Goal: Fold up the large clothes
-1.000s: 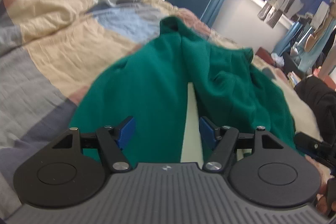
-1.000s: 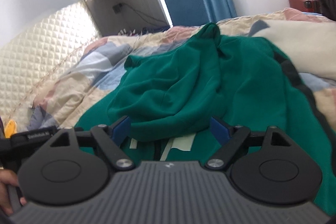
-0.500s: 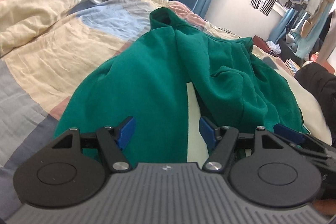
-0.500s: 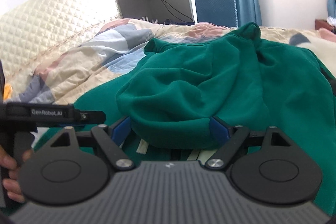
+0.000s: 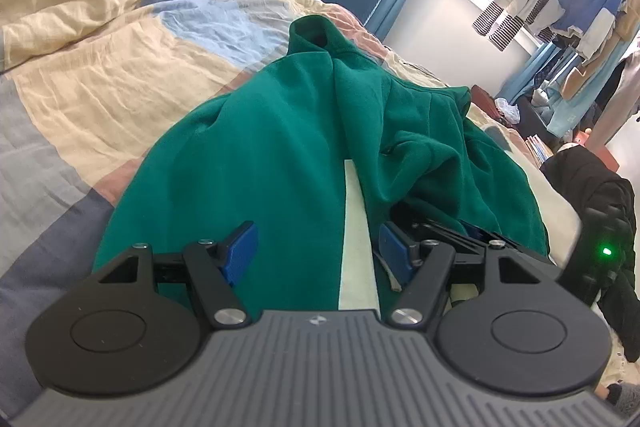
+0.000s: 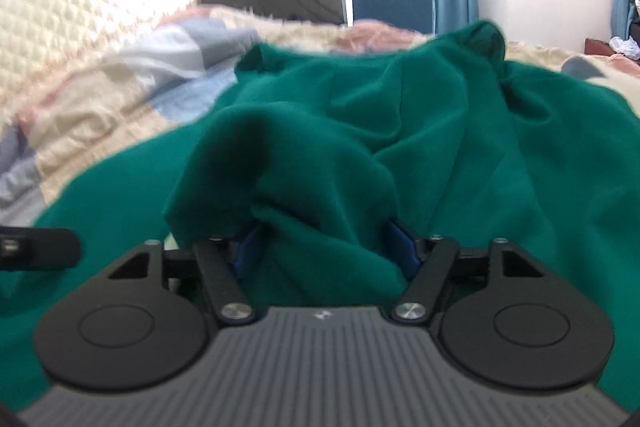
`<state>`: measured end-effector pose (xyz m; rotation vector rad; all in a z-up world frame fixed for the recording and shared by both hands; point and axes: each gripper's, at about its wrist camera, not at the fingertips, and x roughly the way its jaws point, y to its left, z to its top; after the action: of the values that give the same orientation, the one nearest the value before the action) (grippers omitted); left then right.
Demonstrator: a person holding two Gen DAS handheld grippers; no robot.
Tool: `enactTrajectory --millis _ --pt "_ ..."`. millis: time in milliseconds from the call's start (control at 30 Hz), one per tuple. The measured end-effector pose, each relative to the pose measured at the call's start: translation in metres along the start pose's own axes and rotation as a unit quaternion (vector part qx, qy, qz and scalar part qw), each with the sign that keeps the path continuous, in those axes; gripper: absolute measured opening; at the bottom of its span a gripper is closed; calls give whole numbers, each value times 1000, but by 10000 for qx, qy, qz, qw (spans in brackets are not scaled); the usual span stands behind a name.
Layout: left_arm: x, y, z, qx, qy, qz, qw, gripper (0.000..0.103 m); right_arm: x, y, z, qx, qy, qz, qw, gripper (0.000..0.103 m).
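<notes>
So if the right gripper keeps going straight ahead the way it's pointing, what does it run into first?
The right gripper would meet the bunched fold of the green sweatshirt at once: the fabric already lies between its open fingers. How deep the bunch sits is unclear, as the picture is blurred.

Open quilt (image 5: 100, 75) stretches bare to the left of the green garment (image 5: 272, 155), leaving wide passage along that side of the bed. To the right, a raised bunch of green cloth (image 6: 304, 163) fills the gap between the right gripper's (image 6: 326, 247) fingers, and a black jacket (image 5: 592, 195) crowds the bed's right edge.
</notes>
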<state>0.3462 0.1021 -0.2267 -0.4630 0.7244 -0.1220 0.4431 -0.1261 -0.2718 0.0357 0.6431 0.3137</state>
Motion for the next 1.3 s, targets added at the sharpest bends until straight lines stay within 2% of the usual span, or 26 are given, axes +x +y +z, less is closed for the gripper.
enactTrajectory --millis 67,100,133,167,267,433,600,667,767,867,1000,1100,1167,1233,1267,1300 --pt "2 3 0 -57 10 -2 10000 72 4 3 1 -128 82 -14 9999 45" --pt "2 4 1 -91 -3 -18 10000 72 5 4 3 -172 99 -31 9998 28" --pt "3 6 1 -121 -21 -23 9999 72 5 3 8 -188 97 -45 9998 19" --pt "3 7 2 -152 -34 -24 9999 72 5 1 15 -167 53 -20 9998 17" --pt "5 11 4 -261 -114 -83 9996 72 7 2 52 -399 -316 -74 9987 16" --pt "21 10 -5 -400 -193 -355 9984 72 36 6 142 -932 -766 -339 9921 16" --pt "30 12 -2 -362 -378 -569 9970 72 80 -2 228 -963 -1347 -838 9826 16" --pt "37 17 -4 -539 -496 -814 9940 72 98 -6 256 -916 -1605 -1040 9773 16" --pt "49 18 -5 -654 -498 -1067 9909 72 122 -16 285 -788 -1976 -1350 9677 16" --pt "57 16 -8 -615 -562 -1123 9902 73 158 -32 295 -567 -2053 -1521 9652 16" --pt "67 10 -15 -428 -684 -1016 9915 73 204 -55 265 -351 -1751 -1466 9730 19" --pt "70 5 -21 -268 -704 -922 9929 73 221 -66 233 -328 -1498 -1309 9795 21" --pt "72 5 -20 -238 -714 -930 9928 73 220 -72 220 -159 -1412 -1170 9829 35" --pt "73 6 -21 -240 -708 -936 9928 73 207 -81 214 204 -1531 -1031 9826 69" --pt "74 6 -20 -236 -708 -934 9928 73 198 -85 210 374 -1616 -958 9815 75" --pt "74 6 -20 -225 -702 -925 9930 73 187 -88 208 493 -1662 -825 9814 74"
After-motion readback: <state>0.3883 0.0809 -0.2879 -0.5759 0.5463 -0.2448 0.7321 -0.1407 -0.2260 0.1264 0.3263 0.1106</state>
